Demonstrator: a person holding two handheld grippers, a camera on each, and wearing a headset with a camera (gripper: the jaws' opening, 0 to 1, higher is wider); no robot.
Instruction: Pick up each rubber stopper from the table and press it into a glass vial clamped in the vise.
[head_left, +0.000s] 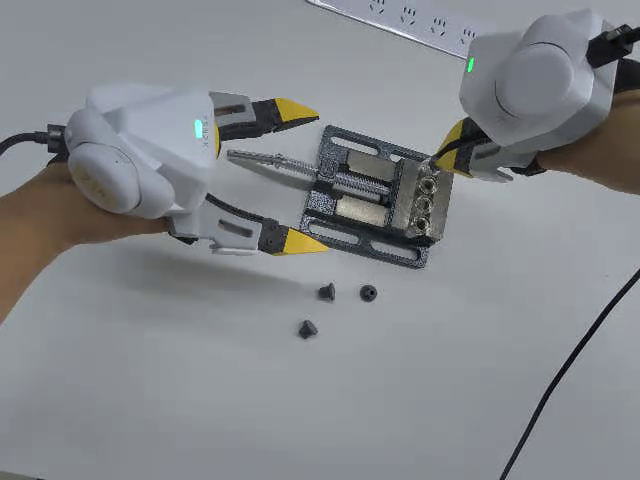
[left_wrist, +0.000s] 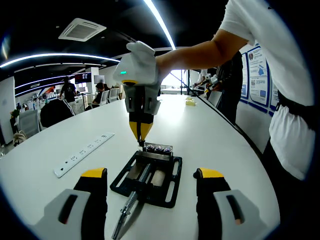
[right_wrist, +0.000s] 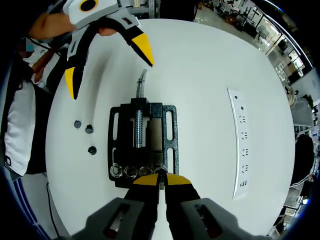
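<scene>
Left gripper (head_left: 318, 178) hovers spread wide beside the vise (head_left: 345, 228), right gripper (right_wrist: 160, 179) tips pressed together, perhaps seating a stopper, over the end one of the glass vials (head_left: 425, 204); next move: pick one of three rubber stoppers (head_left: 327, 292) off the table (head_left: 150, 390).

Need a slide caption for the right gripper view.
Right gripper shut above the vials in the vise; three stoppers lie loose on the table.

Power strip (head_left: 410, 18): white and long, lying flat with the sockets facing up.
Cable (head_left: 570, 365): black and thin, running across the lower right of the head view.
Ceiling lights (left_wrist: 160, 22): long bright strips.
Ceiling vent (left_wrist: 81, 29): square, left of the lights.
Posters (left_wrist: 260, 70): on the right wall, text too small to read.
Background people (left_wrist: 67, 90): far away, blurred.
</scene>
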